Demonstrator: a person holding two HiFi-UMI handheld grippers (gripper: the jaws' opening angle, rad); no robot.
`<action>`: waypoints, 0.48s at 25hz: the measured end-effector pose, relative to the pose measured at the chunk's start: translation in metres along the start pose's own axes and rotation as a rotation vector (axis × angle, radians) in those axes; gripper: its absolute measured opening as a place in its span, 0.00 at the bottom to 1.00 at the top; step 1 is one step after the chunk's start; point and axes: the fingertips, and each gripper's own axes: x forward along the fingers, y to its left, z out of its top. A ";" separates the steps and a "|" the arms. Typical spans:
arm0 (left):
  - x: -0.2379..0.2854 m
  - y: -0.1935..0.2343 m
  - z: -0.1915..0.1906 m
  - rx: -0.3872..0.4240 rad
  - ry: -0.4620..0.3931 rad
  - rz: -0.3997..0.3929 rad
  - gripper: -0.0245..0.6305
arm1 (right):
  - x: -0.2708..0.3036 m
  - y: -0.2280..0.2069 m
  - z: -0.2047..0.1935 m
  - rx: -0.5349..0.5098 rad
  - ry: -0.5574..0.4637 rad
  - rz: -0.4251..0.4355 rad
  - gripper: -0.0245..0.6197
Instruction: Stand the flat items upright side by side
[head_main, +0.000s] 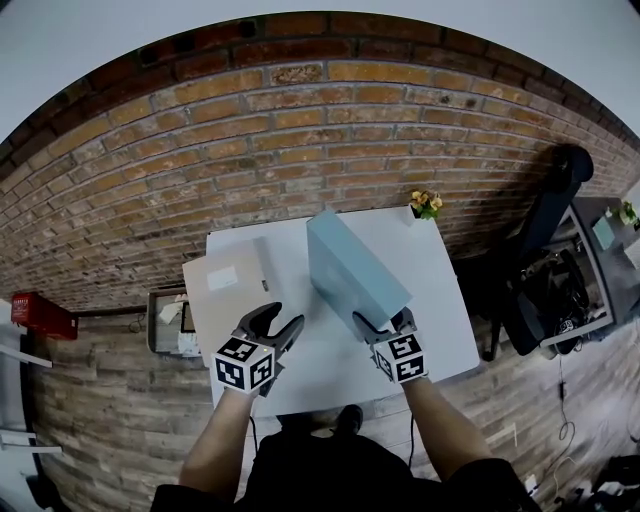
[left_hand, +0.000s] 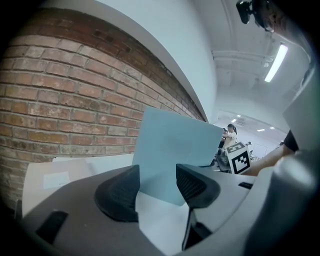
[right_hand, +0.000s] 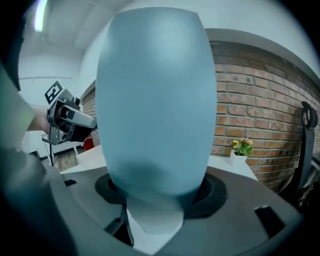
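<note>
A large flat pale-blue box (head_main: 350, 265) stands on its long edge, tilted, on the white table (head_main: 340, 365). My right gripper (head_main: 385, 322) is shut on its near end; in the right gripper view the blue box (right_hand: 155, 100) fills the space between the pads. A flat beige box (head_main: 225, 280) with a white label lies on the table's left side. My left gripper (head_main: 280, 322) hovers open just in front of it, with nothing between its fingers. In the left gripper view the blue box (left_hand: 170, 150) shows beyond the open left gripper (left_hand: 157, 187).
A small potted plant (head_main: 427, 204) sits at the table's far right corner, against the brick wall (head_main: 300, 130). A black chair (head_main: 555, 200) and a cluttered desk (head_main: 600, 260) stand to the right. A grey crate (head_main: 165, 320) is on the floor at the left.
</note>
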 end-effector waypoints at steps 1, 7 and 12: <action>-0.001 0.000 0.000 0.000 0.001 0.004 0.40 | 0.000 -0.002 0.001 -0.010 -0.005 -0.014 0.49; -0.002 0.001 -0.003 -0.002 0.011 0.021 0.40 | 0.008 -0.043 0.005 0.030 -0.033 -0.147 0.49; -0.003 0.000 -0.006 -0.005 0.016 0.037 0.39 | 0.020 -0.074 0.009 0.089 -0.036 -0.207 0.50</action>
